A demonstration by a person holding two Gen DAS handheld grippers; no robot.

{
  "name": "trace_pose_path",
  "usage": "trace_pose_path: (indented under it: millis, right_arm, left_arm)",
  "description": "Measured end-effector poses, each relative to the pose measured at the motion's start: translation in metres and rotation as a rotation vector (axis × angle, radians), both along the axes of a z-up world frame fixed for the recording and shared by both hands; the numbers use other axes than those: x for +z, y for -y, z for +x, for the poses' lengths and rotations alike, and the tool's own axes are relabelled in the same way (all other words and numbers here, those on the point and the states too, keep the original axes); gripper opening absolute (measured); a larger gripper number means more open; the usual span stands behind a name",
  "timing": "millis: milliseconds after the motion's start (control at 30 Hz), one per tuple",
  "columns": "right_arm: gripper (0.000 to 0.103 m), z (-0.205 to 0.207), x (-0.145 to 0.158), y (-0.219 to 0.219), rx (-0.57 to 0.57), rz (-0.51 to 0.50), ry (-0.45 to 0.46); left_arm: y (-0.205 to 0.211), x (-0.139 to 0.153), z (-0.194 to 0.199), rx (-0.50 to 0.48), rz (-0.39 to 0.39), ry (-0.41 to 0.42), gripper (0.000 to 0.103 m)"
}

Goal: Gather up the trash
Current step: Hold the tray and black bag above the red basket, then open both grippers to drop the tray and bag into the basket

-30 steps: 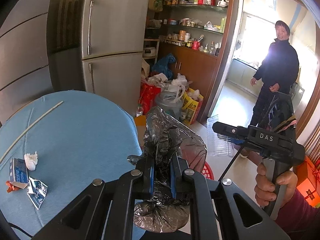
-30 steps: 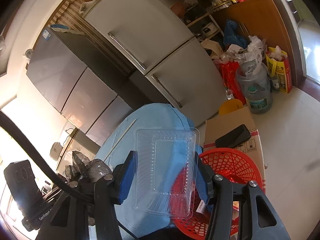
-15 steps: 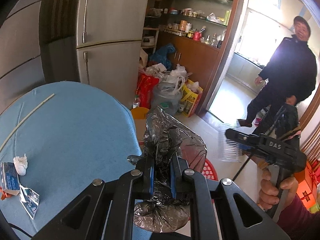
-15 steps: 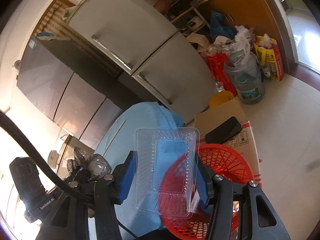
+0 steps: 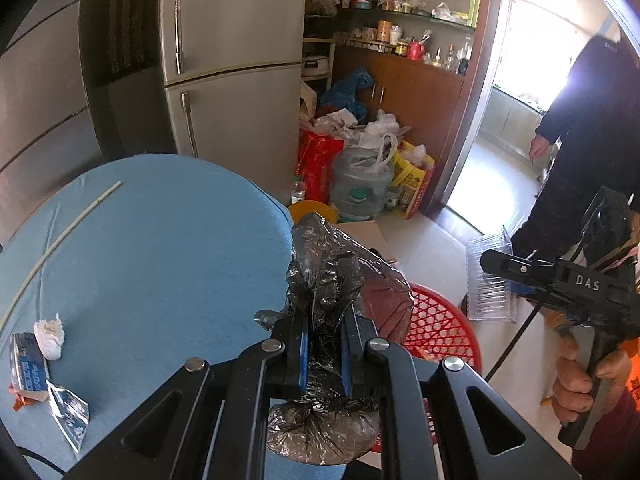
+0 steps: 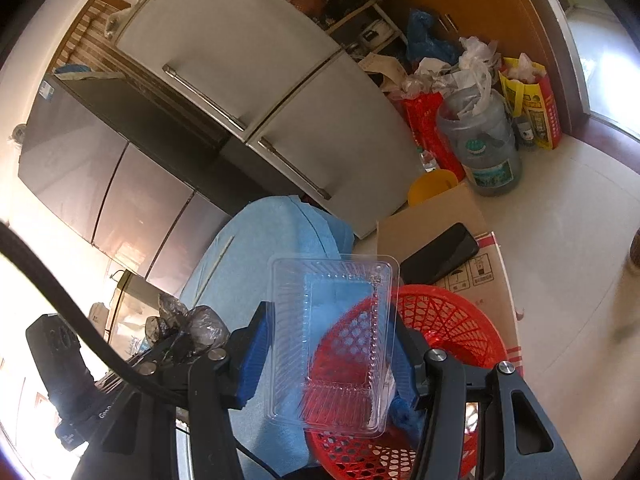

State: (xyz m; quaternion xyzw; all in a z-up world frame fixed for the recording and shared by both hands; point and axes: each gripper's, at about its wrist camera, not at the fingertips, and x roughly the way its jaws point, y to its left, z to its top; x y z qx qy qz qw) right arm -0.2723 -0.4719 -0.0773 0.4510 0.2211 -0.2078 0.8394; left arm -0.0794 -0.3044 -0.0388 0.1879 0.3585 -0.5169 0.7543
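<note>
The left tongs [image 5: 324,350] pinch a crumpled bag [image 5: 340,280]; the right tongs [image 6: 332,356] clamp a clear tray [image 6: 332,340], a red basket [image 6: 448,320] seemingly just beyond, wrappers [image 5: 44,376] lying leftward on the table [image 5: 160,260].

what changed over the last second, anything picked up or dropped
Nothing was taken or let go. Both grippers sank toward the red basket, which now shows larger under the clear plastic tray. The left gripper stays shut on the black plastic bag, the right gripper on the tray. The scraps on the blue table lie as before.
</note>
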Motion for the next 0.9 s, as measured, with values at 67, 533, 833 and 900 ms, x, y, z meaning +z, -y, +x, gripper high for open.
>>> trace_pose_path:
  millis: [67, 533, 833, 900]
  right_arm:
    - [0.057, 0.001, -0.003, 0.000, 0.004, 0.008, -0.001]
    - [0.057, -0.004, -0.015, 0.004, 0.001, 0.050, 0.009]
    - [0.058, -0.013, -0.025, 0.013, -0.004, 0.095, 0.018]
    - [0.058, -0.015, -0.028, 0.015, -0.001, 0.114, 0.022]
  left_arm:
    - [0.002, -0.001, -0.001, 0.000, 0.007, 0.013, 0.013]
    - [0.019, -0.009, -0.013, -0.015, 0.053, 0.046, 0.013]
    - [0.032, -0.021, -0.015, -0.053, 0.084, -0.038, 0.013]
    - [0.034, -0.024, -0.014, -0.063, 0.088, -0.069, 0.014]
